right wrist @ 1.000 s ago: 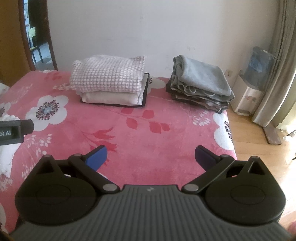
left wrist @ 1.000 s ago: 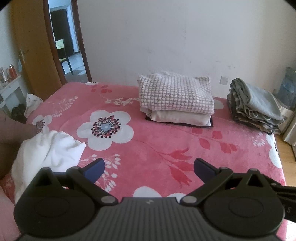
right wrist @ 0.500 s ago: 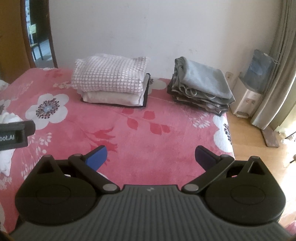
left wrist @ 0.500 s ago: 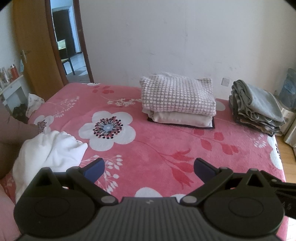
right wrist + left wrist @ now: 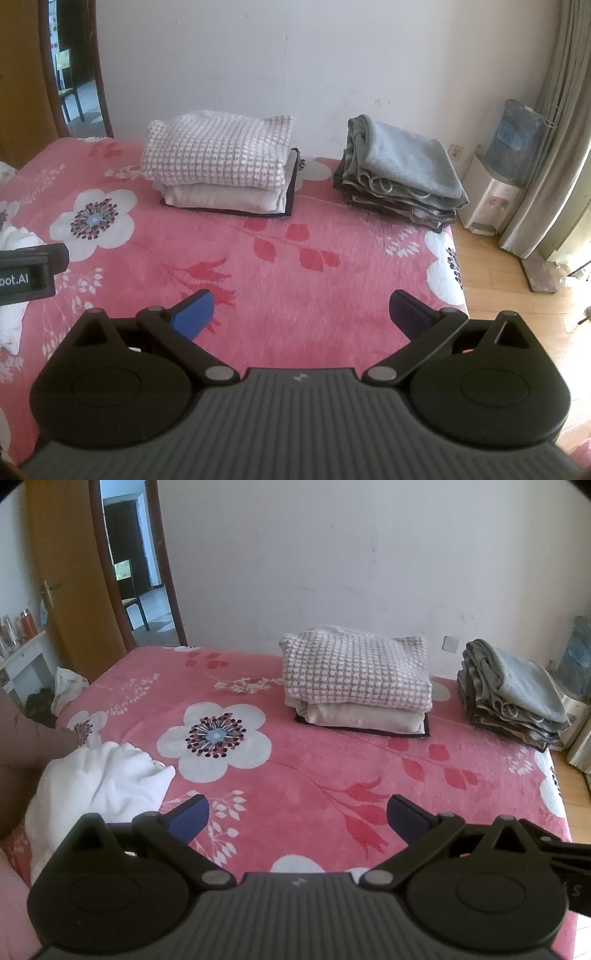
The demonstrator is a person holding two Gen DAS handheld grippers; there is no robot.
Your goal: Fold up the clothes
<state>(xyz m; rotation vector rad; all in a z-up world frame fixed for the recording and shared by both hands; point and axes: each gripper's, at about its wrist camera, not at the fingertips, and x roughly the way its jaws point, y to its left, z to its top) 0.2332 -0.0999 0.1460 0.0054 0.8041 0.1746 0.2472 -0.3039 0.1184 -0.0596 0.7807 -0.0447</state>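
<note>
The left tool (image 5: 297, 814) hangs above the near part of a bed, its blue-padded fingers (image 5: 188, 818) spread wide with nothing between them; the right tool (image 5: 303, 308) hangs likewise, released and empty, over the same pink flowered blanket (image 5: 314, 775). A crumpled white garment (image 5: 96, 786) lies unfolded at the bed's near left edge, just beside the left tool's left finger in the left wrist view, and shows again at the far left of the right wrist view (image 5: 13, 325), partly behind the side of the left tool. Toward the wall, a folded checked cloth tops a neat stack (image 5: 356, 681) of pale fabric resting on a dark-edged piece. Well apart from it, at the bed's far right corner, sits a second stack of folded grey clothes (image 5: 513, 694). A water dispenser (image 5: 495, 192) stands on the wooden floor between that corner and a beige curtain (image 5: 554, 129). An open doorway (image 5: 136, 565) with a wooden door shows at the far left of the room. Neither tool touches any cloth
</note>
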